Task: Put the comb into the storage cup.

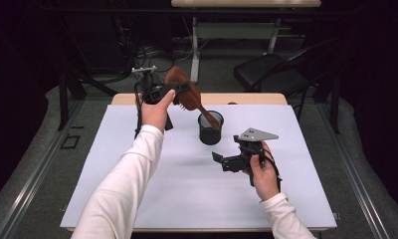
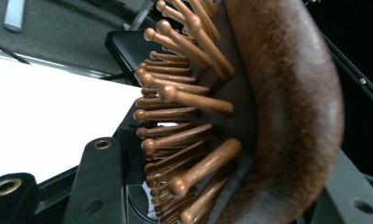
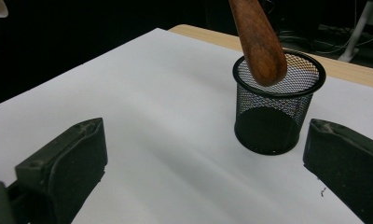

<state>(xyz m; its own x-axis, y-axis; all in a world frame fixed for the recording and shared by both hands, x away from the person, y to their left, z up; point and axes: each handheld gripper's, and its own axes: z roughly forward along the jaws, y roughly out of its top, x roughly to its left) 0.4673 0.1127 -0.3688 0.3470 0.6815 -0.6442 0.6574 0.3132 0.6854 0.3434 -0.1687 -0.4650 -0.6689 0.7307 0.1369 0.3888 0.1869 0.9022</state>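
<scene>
I find my left gripper [image 1: 179,94] raised above the desk [image 1: 137,164], jaws clamped on the head of the wooden hairbrush [image 1: 184,89]. Its handle tip sits at the mouth of the black mesh cup [image 1: 210,128]. My right gripper [image 1: 222,160] rests nearby, jaws apart, holding nothing.

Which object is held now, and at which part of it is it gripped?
The left gripper holds the wooden hairbrush by its bristled head, handle end at the rim of the mesh cup. The right gripper is open and holds nothing.
</scene>
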